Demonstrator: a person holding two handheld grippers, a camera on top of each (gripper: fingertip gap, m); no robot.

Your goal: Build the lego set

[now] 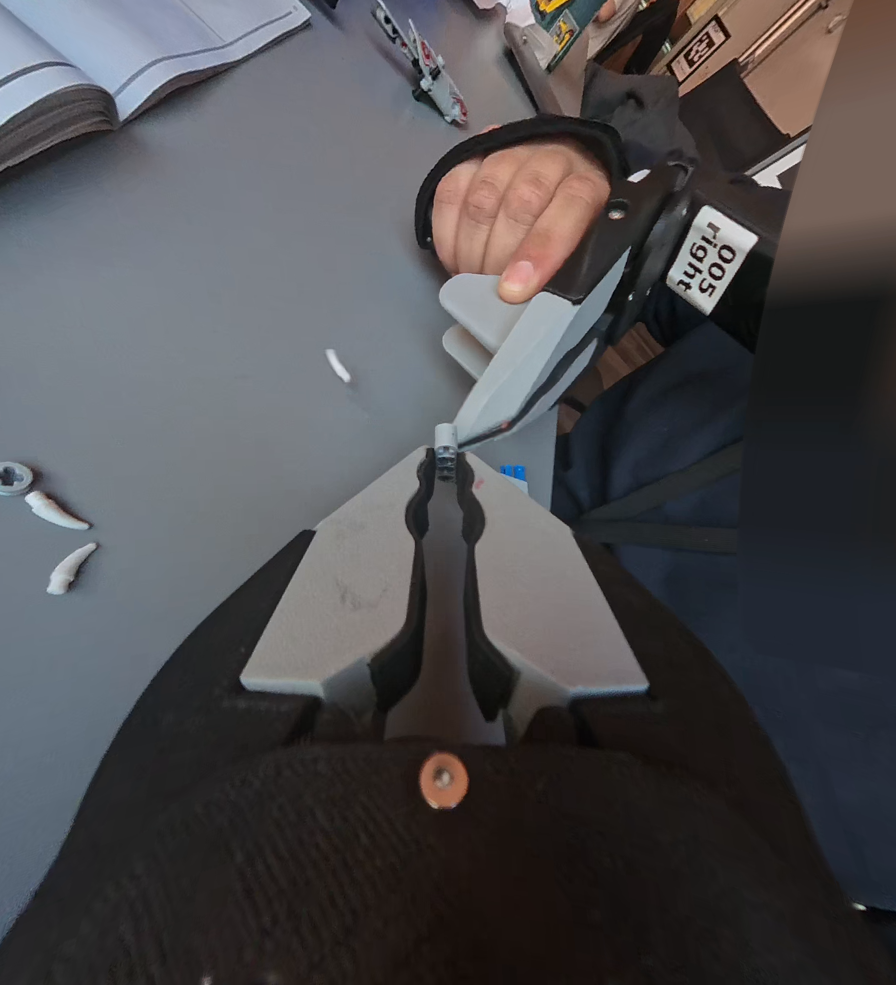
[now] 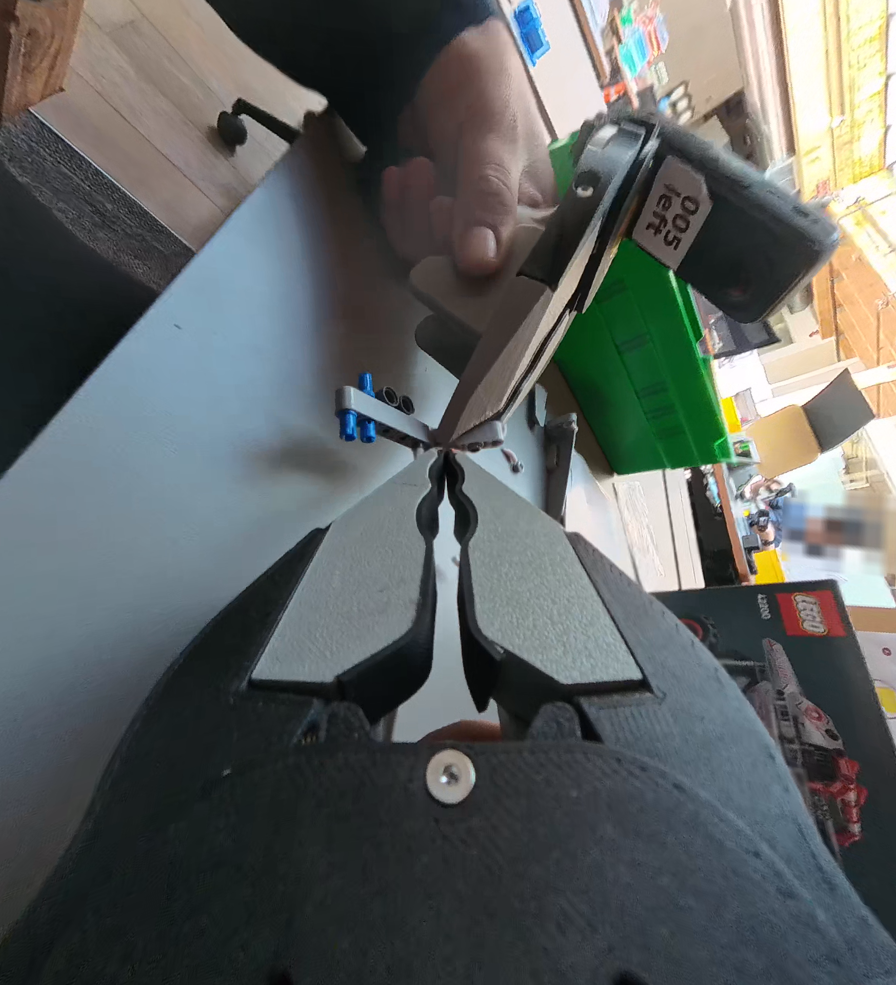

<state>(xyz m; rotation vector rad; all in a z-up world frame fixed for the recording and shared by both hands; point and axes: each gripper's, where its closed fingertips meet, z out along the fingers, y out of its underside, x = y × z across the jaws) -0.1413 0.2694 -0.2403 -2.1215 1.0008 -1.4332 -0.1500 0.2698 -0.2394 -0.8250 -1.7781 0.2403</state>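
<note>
My left gripper (image 1: pixel 444 465) is shut on a light grey Lego beam (image 1: pixel 445 438), held above the grey table (image 1: pixel 195 320). In the right wrist view the beam (image 2: pixel 381 413) sticks out sideways from the left gripper (image 2: pixel 446 441), with blue pins (image 2: pixel 356 421) and black pins (image 2: pixel 396 398) in its left part. My right gripper (image 2: pixel 443 465) has its jaws shut, tips right against the beam where the left gripper holds it. In the left wrist view the right gripper (image 1: pixel 468 439) comes in from the upper right. Whether it holds a small part is hidden.
An open instruction booklet (image 1: pixel 62 80) and a part-built white and red model (image 1: pixel 435 80) lie at the far side. A grey round piece (image 1: pixel 7 477) and white claw pieces (image 1: pixel 56 511) lie at the left. A green bin (image 2: pixel 648 373) and the set's box (image 2: pixel 808 719) stand at the right.
</note>
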